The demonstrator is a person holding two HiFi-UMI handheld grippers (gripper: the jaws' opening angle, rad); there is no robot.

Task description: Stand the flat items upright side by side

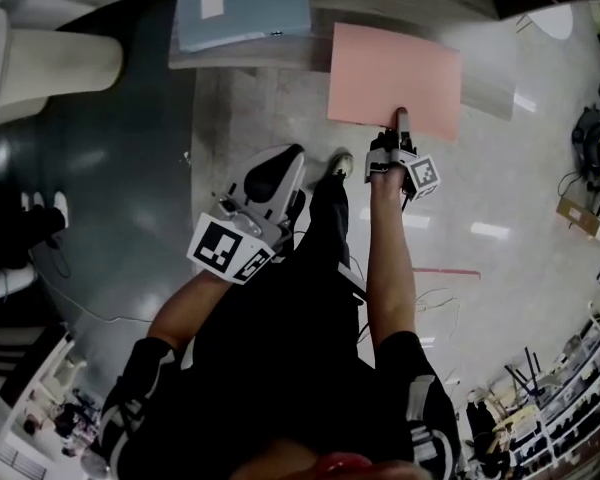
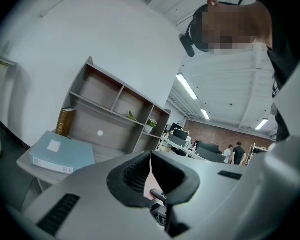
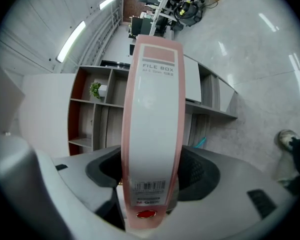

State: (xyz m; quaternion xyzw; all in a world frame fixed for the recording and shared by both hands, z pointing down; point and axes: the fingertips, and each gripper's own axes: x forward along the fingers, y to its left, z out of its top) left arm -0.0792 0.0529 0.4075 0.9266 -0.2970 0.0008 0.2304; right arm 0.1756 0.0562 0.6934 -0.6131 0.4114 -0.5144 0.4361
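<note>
A pink file box (image 1: 395, 78) hangs level over the floor by the table edge, and my right gripper (image 1: 400, 118) is shut on its near end. In the right gripper view its white-labelled spine (image 3: 152, 134) fills the gap between the jaws of the right gripper (image 3: 152, 171), and both pads touch its sides. A blue file box (image 1: 242, 8) lies flat on the low table (image 1: 280, 53); it also shows in the left gripper view as the blue file box (image 2: 60, 154). My left gripper (image 1: 280, 173) is shut with nothing in it, close to the person's body and away from both boxes; its jaws meet in the left gripper view (image 2: 151, 171).
A wooden shelf unit (image 2: 115, 114) stands behind the low table, with a brown book (image 2: 65, 122) upright in its lower left compartment. A white padded seat (image 1: 50, 63) sits at the left. The person's shoe (image 1: 340, 163) is on the pale floor below the pink box.
</note>
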